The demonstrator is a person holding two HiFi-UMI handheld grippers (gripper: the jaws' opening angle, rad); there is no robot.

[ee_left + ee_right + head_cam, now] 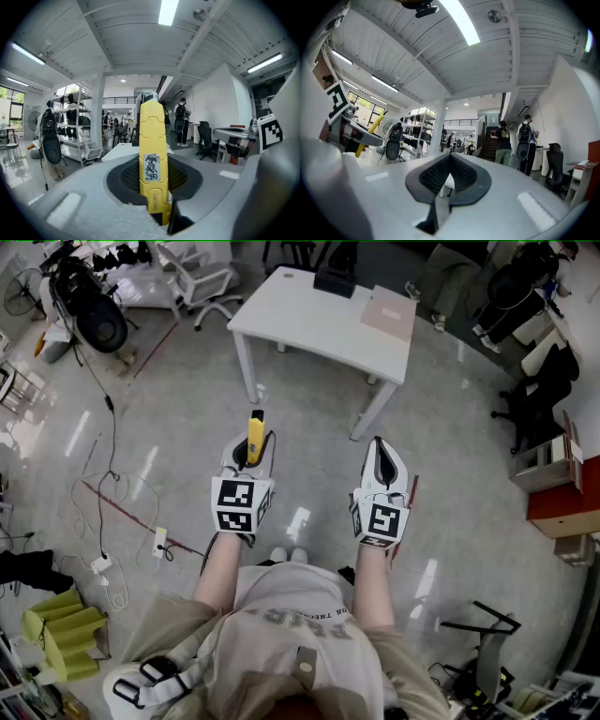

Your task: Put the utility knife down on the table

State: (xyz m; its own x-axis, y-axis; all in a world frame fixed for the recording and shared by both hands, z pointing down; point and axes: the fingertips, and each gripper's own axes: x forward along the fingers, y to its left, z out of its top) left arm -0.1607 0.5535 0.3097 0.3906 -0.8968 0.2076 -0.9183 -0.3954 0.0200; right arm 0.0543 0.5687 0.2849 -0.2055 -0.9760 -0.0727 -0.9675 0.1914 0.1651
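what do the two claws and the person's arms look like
The left claw and right claw are white moulded shells tapering to a point, with dark ribbed pads inside. Each carries a cube of black-and-white square markers behind it. The person wears a pale short-sleeved shirt.

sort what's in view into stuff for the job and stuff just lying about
For the job: utility knife, left gripper shut on it, white table.
Lying about: office chair, floor cables, pink pad on the table, empty right gripper.
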